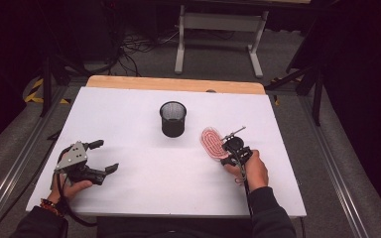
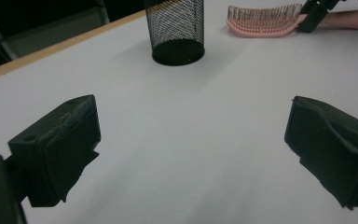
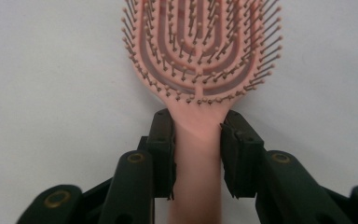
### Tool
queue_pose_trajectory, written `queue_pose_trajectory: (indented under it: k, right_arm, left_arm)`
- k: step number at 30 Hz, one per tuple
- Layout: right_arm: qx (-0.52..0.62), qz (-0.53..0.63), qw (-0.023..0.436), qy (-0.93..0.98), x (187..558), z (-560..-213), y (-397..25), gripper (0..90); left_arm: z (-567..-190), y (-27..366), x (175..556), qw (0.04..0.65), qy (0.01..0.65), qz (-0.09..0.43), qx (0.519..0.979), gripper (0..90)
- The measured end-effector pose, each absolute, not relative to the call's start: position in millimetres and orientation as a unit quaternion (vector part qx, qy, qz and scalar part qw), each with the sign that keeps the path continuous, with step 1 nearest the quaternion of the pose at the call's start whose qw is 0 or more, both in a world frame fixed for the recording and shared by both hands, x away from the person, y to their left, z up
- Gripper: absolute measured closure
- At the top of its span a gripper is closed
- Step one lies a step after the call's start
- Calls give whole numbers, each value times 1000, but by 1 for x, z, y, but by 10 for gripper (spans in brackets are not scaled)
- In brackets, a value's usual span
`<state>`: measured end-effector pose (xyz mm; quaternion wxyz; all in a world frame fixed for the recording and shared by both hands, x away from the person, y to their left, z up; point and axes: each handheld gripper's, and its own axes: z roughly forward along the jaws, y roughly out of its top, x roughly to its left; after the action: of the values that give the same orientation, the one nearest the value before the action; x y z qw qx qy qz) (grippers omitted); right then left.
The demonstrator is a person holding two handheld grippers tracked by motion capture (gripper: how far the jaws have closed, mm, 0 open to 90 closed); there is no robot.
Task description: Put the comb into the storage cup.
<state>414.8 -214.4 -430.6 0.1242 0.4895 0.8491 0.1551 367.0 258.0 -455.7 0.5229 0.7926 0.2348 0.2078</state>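
Two grippers are at work over the white surface point(image 1: 144, 168), with a black mesh cup point(image 1: 172, 119) as the landmark. The pink brush point(image 1: 211, 142) lies flat on the surface, bristles up, near the cup on its right and a little toward the person. The right gripper point(image 3: 196, 135) has its fingers point(image 3: 162, 140) clamped on the brush where the handle narrows below the bristle head, one finger on each side. The left gripper point(image 1: 101, 156) rests well apart from the cup, to its left and nearer the person, with its fingers point(image 2: 58, 149) wide apart and holding nothing.

The step in hand looks like lifting the brush to stand it in the cup. The hold sits close to the head, so most of the handle trails behind the fingers; that suits a handle-first drop only if the wrist turns the brush upright before it reaches the cup. The lift should go straight up first, so the bristles clear the surface. The cup is light and could tip if the handle strikes its rim, so the free left gripper might steady its side.
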Motion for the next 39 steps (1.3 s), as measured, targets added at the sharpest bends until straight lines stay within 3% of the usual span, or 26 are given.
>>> queue_pose_trajectory:
  k: [19, 23, 39]
  right_arm:
    - [469, 259, 139, 833, 402, -438, -237, 698]
    - [461, 286, 163, 824, 401, -436, -242, 699]
    - [441, 335, 188, 811, 398, -433, -248, 700]
  left_arm:
    - [-455, 251, 365, 513, 235, 219, 796, 46]
    - [-456, 251, 366, 509, 233, 218, 799, 53]
    - [-457, 249, 368, 503, 228, 219, 804, 52]
